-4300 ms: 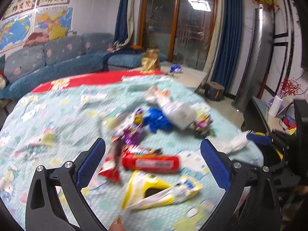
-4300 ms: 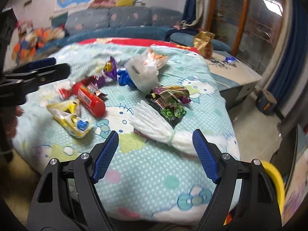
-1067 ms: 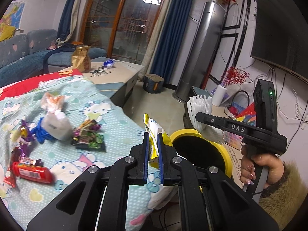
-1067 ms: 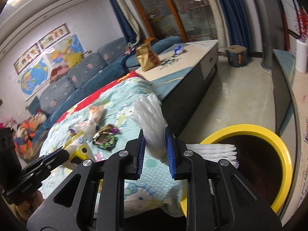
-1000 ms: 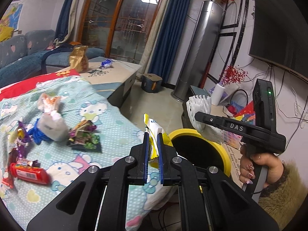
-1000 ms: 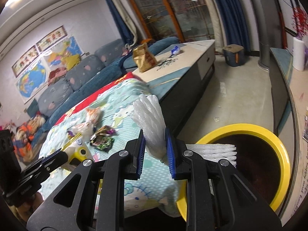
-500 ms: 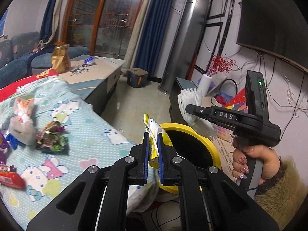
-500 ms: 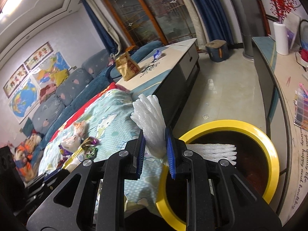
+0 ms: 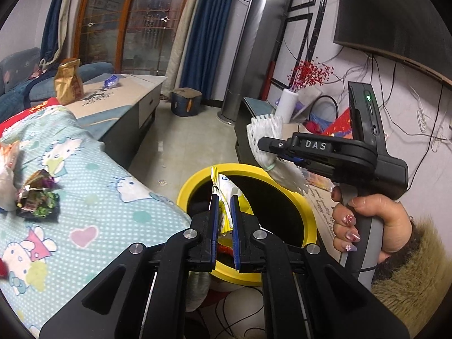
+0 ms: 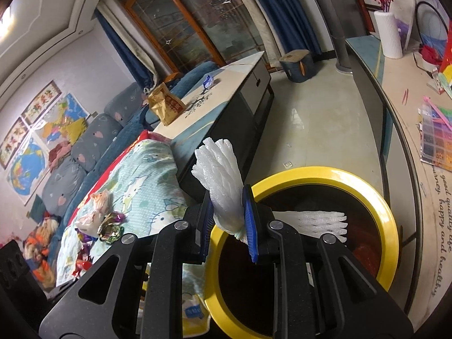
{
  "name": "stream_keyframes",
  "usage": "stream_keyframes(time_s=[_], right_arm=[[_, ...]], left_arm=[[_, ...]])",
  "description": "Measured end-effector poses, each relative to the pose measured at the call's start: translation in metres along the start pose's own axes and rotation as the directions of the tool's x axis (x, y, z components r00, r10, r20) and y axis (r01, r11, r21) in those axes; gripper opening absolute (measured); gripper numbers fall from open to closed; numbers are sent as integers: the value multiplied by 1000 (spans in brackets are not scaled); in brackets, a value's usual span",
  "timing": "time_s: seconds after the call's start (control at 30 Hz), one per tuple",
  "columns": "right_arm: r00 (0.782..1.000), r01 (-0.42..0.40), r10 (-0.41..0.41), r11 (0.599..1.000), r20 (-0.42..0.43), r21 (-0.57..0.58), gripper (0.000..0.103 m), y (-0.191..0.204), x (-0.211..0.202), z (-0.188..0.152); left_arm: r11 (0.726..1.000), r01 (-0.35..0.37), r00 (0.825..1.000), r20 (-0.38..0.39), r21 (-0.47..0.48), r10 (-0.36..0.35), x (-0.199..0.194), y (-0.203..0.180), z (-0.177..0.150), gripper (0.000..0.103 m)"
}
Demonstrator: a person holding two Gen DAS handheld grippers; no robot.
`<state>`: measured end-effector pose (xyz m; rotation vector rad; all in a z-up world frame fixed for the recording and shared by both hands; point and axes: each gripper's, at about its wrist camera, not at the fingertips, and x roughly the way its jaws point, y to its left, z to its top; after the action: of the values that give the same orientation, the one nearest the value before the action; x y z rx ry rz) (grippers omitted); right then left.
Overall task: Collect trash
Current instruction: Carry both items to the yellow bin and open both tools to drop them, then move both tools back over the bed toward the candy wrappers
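Observation:
My left gripper [image 9: 224,212] is shut on a yellow and white snack wrapper [image 9: 226,195], held over the near rim of a yellow-rimmed trash bin [image 9: 306,212]. My right gripper [image 10: 227,209] is shut on a white foam net sleeve [image 10: 219,172], just above the left rim of the same bin [image 10: 387,209]. In the left wrist view the right gripper [image 9: 264,144] comes in from the right over the bin's far rim, with the foam sleeve [image 9: 265,130] sticking out of it. A hand [image 9: 375,220] grips its handle.
More wrappers [image 9: 38,197] and a white bag [image 10: 91,212] lie on the cartoon-print cloth [image 9: 93,186] to the left. Behind stand a low cabinet [image 10: 234,96] with a brown bag [image 10: 165,104], a tiled floor [image 10: 313,124], and at right a counter [image 10: 406,104] with a white vase [image 10: 391,32].
Both grippers have swung right and down from the cloth toward the bin, which now lies right under them. Each keeps its item.

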<state>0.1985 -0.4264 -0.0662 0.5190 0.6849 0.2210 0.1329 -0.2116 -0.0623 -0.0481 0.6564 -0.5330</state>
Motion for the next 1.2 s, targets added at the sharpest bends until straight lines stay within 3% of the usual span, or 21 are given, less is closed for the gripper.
stream_keyframes(time_s=[0.47, 0.63, 0.67, 0.73, 0.77, 0.8, 0.87, 0.97, 1.2], right_arm=[[999, 18, -16, 998, -28, 65, 17, -24, 12, -2], [999, 37, -35, 995, -27, 91, 25, -31, 13, -4], [999, 38, -36, 994, -25, 100, 29, -32, 13, -4], [999, 44, -42, 992, -17, 116, 39, -35, 11, -4], [998, 56, -55, 992, -11, 116, 43, -36, 10, -4], [998, 65, -65, 991, -8, 114, 48, -35, 9, -3], [996, 85, -86, 991, 1, 105, 52, -34, 7, -2], [994, 104, -105, 991, 7, 89, 54, -30, 6, -2], [993, 115, -116, 993, 21, 22, 62, -12, 1, -4]], left_arm=[[999, 28, 999, -35, 26, -27, 31, -12, -8, 8], [998, 51, 997, -57, 42, -48, 49, -17, -8, 8], [997, 61, 996, -69, 44, -58, 53, -18, -9, 11], [996, 75, 993, -90, 42, -71, 61, -18, -8, 33], [997, 73, 994, -89, 39, -70, 63, -17, -7, 55], [997, 75, 994, -77, 31, -72, 61, -15, -6, 63], [996, 82, 995, -59, 25, -80, 57, -12, -4, 65], [998, 53, 998, -29, 22, -52, 47, -7, -1, 82], [999, -34, 999, 25, -19, 35, 19, 10, 5, 94]])
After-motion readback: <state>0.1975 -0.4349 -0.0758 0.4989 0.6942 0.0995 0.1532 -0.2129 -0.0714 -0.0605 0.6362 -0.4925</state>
